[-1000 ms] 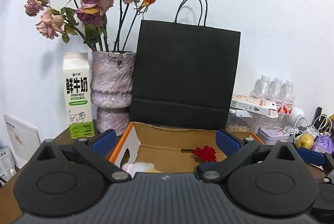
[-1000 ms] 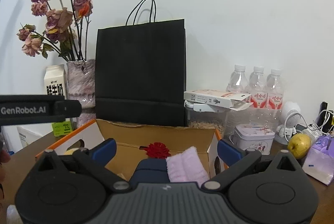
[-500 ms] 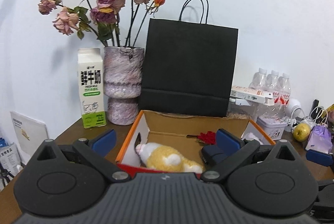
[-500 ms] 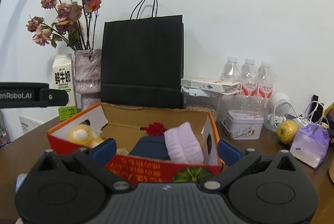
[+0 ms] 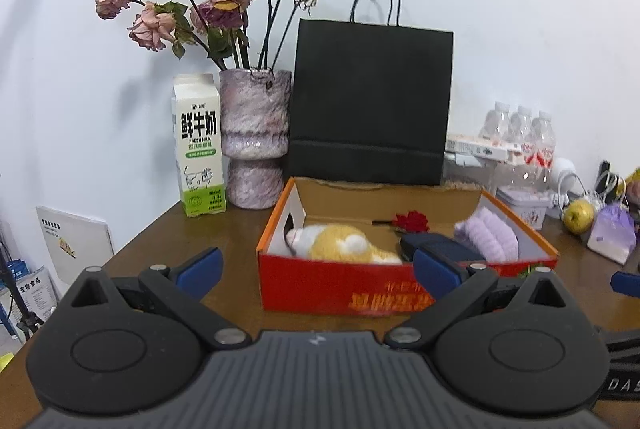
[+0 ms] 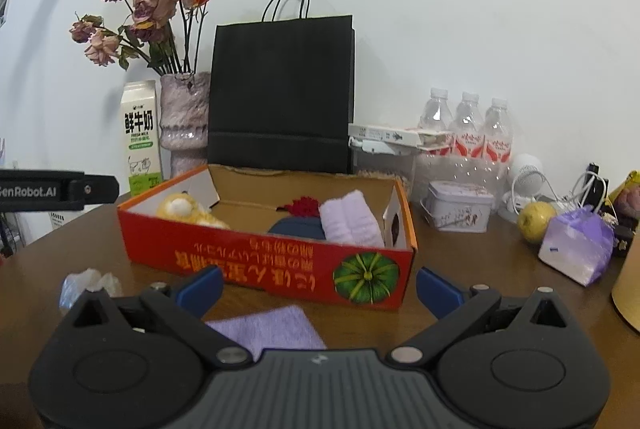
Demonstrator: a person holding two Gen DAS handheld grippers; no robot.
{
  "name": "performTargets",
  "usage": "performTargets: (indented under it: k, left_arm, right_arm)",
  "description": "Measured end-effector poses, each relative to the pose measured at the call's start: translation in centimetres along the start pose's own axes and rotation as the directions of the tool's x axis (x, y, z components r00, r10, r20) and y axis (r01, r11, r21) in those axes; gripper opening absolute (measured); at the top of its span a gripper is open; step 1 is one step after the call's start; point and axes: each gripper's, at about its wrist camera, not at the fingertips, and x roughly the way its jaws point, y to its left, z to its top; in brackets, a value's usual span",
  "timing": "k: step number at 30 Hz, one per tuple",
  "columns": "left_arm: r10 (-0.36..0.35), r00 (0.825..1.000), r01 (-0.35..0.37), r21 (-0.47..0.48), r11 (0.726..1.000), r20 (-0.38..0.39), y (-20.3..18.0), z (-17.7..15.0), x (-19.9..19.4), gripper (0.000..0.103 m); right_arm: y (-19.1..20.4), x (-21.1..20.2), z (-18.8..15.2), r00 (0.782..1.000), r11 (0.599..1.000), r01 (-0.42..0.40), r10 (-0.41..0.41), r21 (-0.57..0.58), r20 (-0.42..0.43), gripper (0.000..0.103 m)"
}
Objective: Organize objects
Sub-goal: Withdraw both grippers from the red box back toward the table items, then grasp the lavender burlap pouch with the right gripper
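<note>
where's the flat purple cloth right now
In the right wrist view the flat purple cloth lies on the table, between the open right tongs and the red box.

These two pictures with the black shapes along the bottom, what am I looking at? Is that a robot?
No robot: a person holds a two-finger gripper in each hand, each with a camera looking forward along its fingers. One picture is from the left gripper, the other from the right gripper. Both are open and hold nothing. On the brown table stands a red cardboard box holding a yellow plush toy, a rolled lilac towel, a red flower and something dark blue. A lilac cloth lies before the box. Behind it stand a black paper bag, a milk carton and a vase.
</note>
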Motion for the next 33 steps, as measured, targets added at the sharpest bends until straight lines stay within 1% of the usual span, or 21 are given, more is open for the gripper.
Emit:
performTargets:
  k: [4, 9, 12, 18, 22, 26, 28, 31, 33]
  left_arm:
    - [-0.012, 1.0, 0.012, 0.004, 1.0, -0.011, 0.5, -1.1, -1.1, 0.103]
    - [-0.036, 0.998, 0.036, -0.003, 0.999, -0.045, 1.5, -2.2, -2.1, 0.103]
    - [-0.038, 0.997, 0.037, -0.01, 0.999, -0.069, 2.2, -2.8, -2.5, 0.103]
    - [-0.054, 0.991, 0.05, -0.029, 0.998, -0.122, 3.8, -3.6, -2.8, 0.103]
    - [-0.053, 0.989, 0.049, -0.028, 0.998, -0.14, 4.7, -3.8, -2.7, 0.103]
    - [-0.061, 0.986, 0.058, -0.027, 0.998, -0.156, 5.4, -3.8, -2.7, 0.103]
    - [-0.066, 0.985, 0.063, -0.027, 0.998, -0.157, 5.6, -3.8, -2.7, 0.103]
    - [-0.067, 0.985, 0.063, -0.03, 0.998, -0.161, 5.9, -3.8, -2.8, 0.103]
    - [-0.068, 0.983, 0.063, -0.031, 0.998, -0.171, 5.9, -3.8, -2.7, 0.103]
  right_arm:
    - [-0.1, -1.0, -0.9, 1.0, 1.0, -0.002, 0.002, 0.01, -0.025, 0.103]
    - [-0.3, -2.0, -2.3, 0.998, 1.0, -0.009, 0.011, 0.019, -0.064, 0.103]
    - [-0.4, -2.3, -3.2, 0.995, 1.0, -0.018, 0.021, 0.023, -0.098, 0.103]
    - [0.5, -2.1, -4.6, 0.985, 0.999, -0.042, 0.039, -0.012, -0.167, 0.103]
    - [0.8, -1.0, -4.4, 0.977, 0.997, -0.065, 0.056, -0.033, -0.208, 0.103]
    - [0.5, 1.0, -3.7, 0.965, 0.996, -0.084, 0.071, -0.042, -0.253, 0.103]
    - [0.5, 2.1, -3.4, 0.955, 0.993, -0.105, 0.088, -0.046, -0.284, 0.103]
    - [1.0, 3.9, -3.7, 0.933, 0.987, -0.147, 0.118, -0.061, -0.34, 0.103]
    - [1.4, 4.7, -3.9, 0.93, 0.985, -0.166, 0.138, -0.054, -0.341, 0.103]
